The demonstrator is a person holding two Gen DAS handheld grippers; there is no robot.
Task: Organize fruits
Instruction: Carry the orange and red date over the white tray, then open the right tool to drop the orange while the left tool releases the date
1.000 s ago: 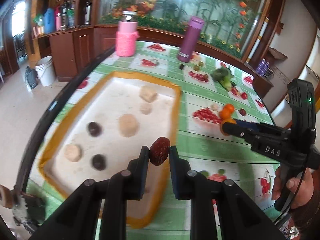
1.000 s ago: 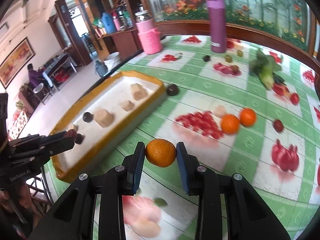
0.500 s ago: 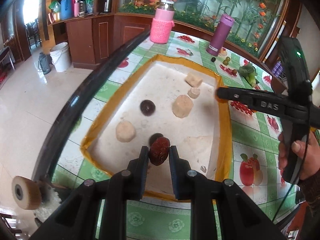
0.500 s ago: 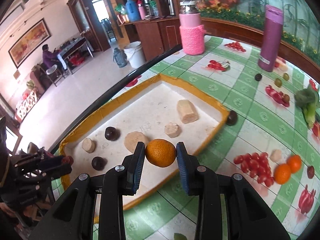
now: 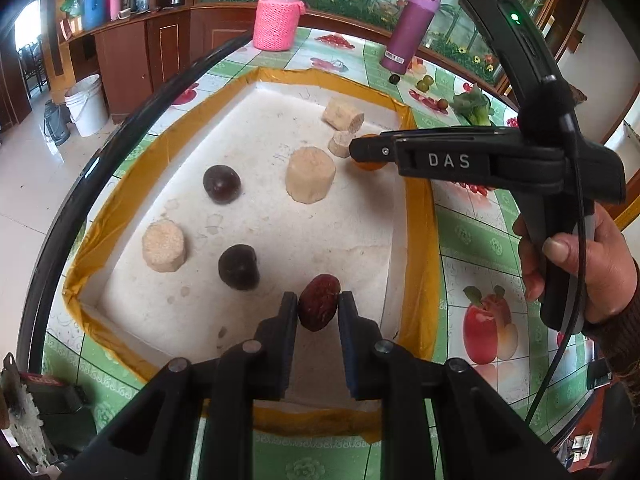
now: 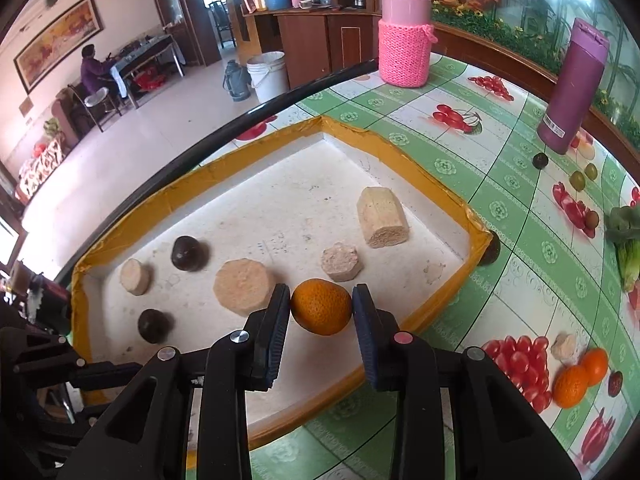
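Note:
A shallow white tray with an orange-taped rim [image 5: 416, 208] [image 6: 400, 148] lies on the fruit-print tablecloth. My left gripper [image 5: 319, 307] is shut on a wrinkled red date [image 5: 318, 306], low over the tray's near right corner. My right gripper [image 6: 321, 306] is shut on an orange [image 6: 321, 306] above the tray's right side; in the left wrist view that gripper [image 5: 362, 148] reaches in from the right with the orange [image 5: 370, 165] partly hidden behind it. Two dark round fruits [image 5: 221, 184] [image 5: 239, 267] and several tan cut pieces [image 5: 310, 175] lie in the tray.
A pink knit-covered flask [image 6: 406, 36] and a purple bottle [image 6: 572, 88] stand at the table's far side. Two oranges [image 6: 580, 376], a dark fruit [image 6: 490, 248] by the tray's corner, small green fruits [image 6: 578, 179] and leafy greens [image 6: 628, 240] lie on the cloth to the right.
Both grippers moved from over the cloth to over the tray and sank lower, each keeping its fruit. The right gripper swung leftward the most.

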